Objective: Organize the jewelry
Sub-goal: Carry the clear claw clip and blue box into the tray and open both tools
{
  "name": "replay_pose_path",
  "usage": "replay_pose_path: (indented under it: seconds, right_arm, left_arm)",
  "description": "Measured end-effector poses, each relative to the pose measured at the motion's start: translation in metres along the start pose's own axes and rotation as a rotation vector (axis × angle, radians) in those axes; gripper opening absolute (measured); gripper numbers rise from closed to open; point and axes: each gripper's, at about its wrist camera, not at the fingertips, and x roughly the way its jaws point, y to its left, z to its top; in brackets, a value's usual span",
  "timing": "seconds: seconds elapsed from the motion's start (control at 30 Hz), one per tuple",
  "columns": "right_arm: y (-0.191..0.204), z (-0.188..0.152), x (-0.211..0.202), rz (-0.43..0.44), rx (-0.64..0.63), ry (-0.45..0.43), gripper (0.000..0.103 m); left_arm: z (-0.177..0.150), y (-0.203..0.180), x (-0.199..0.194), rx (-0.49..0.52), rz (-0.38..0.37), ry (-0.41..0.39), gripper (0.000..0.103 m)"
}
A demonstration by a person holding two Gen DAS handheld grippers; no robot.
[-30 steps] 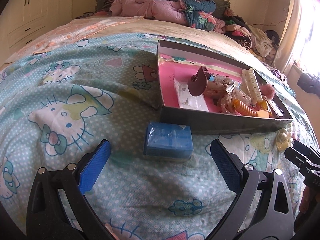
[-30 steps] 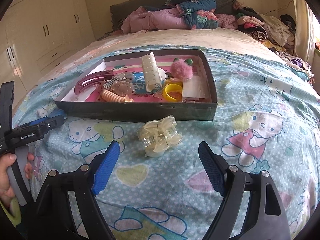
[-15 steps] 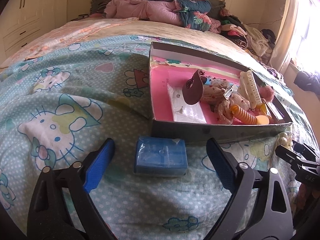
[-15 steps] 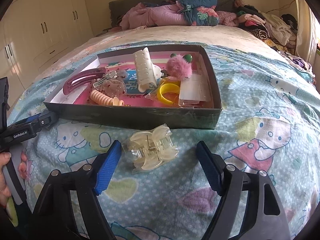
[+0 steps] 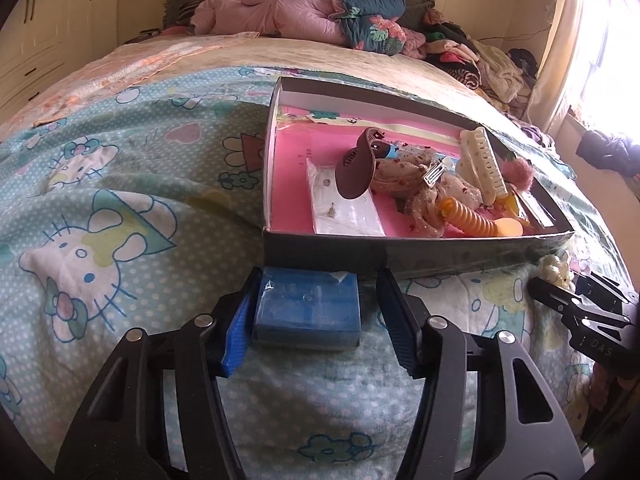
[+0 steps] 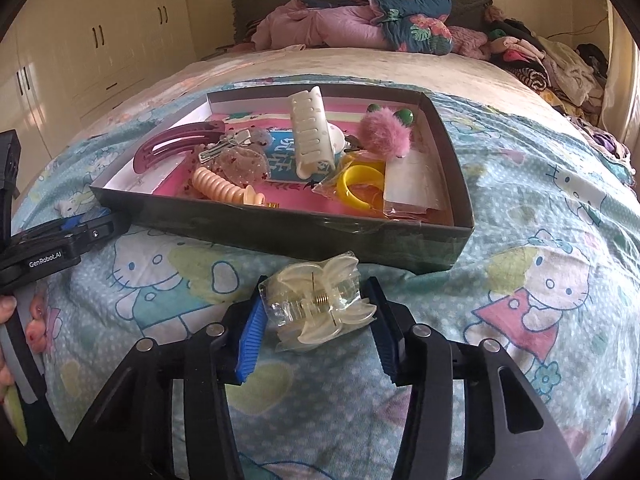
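the near side of the blue box is partly hidden behind the left gripper, and whether its right pad touches the box cannot be told. the clear hair claw is mostly cut off behind the corner of the tray in the left view. the small piece in the clear packet is too small to name. the hand at the right view's edge is cut off, only fingertips showing. the print on the blue card under the white claw clip is partly covered and unreadable. the clothes pile is blurred.
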Motion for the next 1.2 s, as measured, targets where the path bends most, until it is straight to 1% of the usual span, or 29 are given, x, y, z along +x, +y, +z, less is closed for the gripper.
replay_pose_path:
  seconds: [0.1, 0.13, 0.2, 0.33, 0.47, 0.63, 0.73, 0.9, 1.03, 1.2]
  right_arm:
    - [0.003, -0.002, -0.002, 0.006, -0.006, 0.002, 0.046]
    - [0.005, -0.002, -0.002, 0.009, -0.01, 0.003, 0.046]
    - [0.008, -0.004, -0.004, 0.019, -0.015, 0.005, 0.046]
    - [0.02, -0.008, -0.008, 0.044, -0.033, 0.011, 0.046]
    - [0.028, -0.013, -0.016, 0.096, -0.032, 0.021, 0.046]
    - [0.037, -0.015, -0.03, 0.131, -0.044, 0.011, 0.045]
    - [0.036, -0.013, -0.039, 0.137, -0.046, -0.009, 0.045]
    - [0.025, -0.003, -0.051, 0.125, -0.035, -0.049, 0.045]
    - [0.012, 0.011, -0.055, 0.111, -0.021, -0.083, 0.045]
    - [-0.003, 0.025, -0.053, 0.089, -0.009, -0.112, 0.045]
  left_arm:
    - [-0.001, 0.003, -0.002, -0.012, 0.001, 0.001, 0.04]
    - [-0.002, 0.005, -0.003, -0.021, 0.002, 0.001, 0.036]
    - [-0.003, 0.007, -0.005, -0.037, -0.018, 0.006, 0.036]
    - [-0.006, 0.002, -0.008, -0.007, -0.017, 0.009, 0.036]
    - [-0.011, -0.008, -0.016, 0.018, -0.043, 0.015, 0.036]
    - [-0.015, -0.024, -0.032, 0.051, -0.083, 0.001, 0.036]
    - [-0.006, -0.033, -0.039, 0.055, -0.111, -0.022, 0.036]
    - [0.012, -0.049, -0.042, 0.073, -0.129, -0.053, 0.036]
    - [0.025, -0.061, -0.035, 0.093, -0.133, -0.064, 0.036]
    - [0.035, -0.071, -0.019, 0.106, -0.13, -0.056, 0.036]
